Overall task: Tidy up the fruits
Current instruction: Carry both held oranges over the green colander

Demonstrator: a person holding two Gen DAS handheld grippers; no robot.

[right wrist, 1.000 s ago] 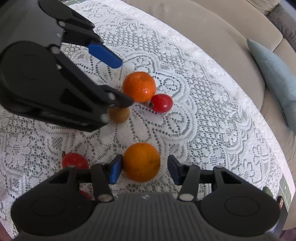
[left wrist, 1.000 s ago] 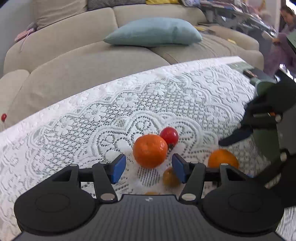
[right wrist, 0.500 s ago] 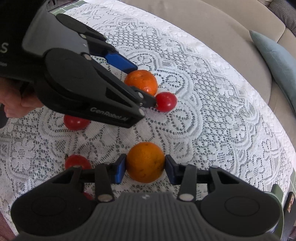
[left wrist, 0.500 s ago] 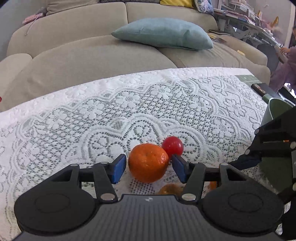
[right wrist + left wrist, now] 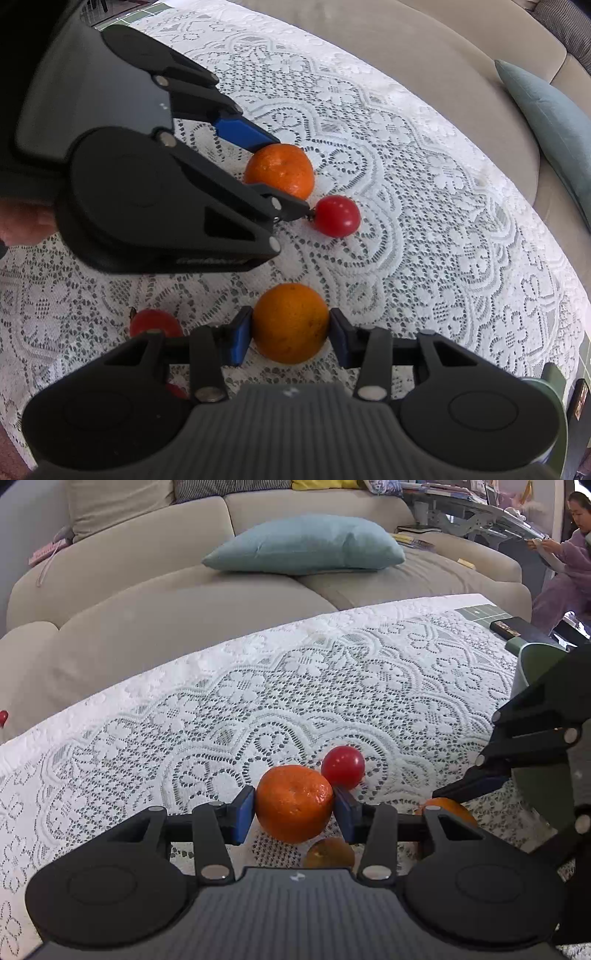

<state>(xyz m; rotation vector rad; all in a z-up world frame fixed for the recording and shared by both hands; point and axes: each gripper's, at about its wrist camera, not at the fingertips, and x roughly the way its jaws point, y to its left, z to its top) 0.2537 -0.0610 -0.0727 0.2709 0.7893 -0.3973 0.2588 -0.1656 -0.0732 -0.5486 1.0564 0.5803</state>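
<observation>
On the lace tablecloth (image 5: 229,716) in front of the beige sofa (image 5: 184,602), both tools are now gripping fruit. The left gripper (image 5: 294,810) has just been closing its jaws, and its blue pads are now pressing on either side of a tangerine (image 5: 293,803), where half a second ago they were standing clear of it. In the right wrist view the right gripper (image 5: 290,334) has also narrowed over the last second and is clamping a second orange (image 5: 291,323) between its pads. Both fruits are sitting on the cloth, not yet lifted as far as I can judge. A red cherry tomato (image 5: 342,767) is lying just behind the tangerine, nearly touching it, and a small brownish fruit (image 5: 328,853) is showing just below the left jaws. Another tomato (image 5: 155,323) is lying to the left of the right gripper. With both grasps made, the picking step looks done; lifting and carrying the two oranges to wherever they are being sorted seems to be next, minding that the tomato is not nudged away
</observation>
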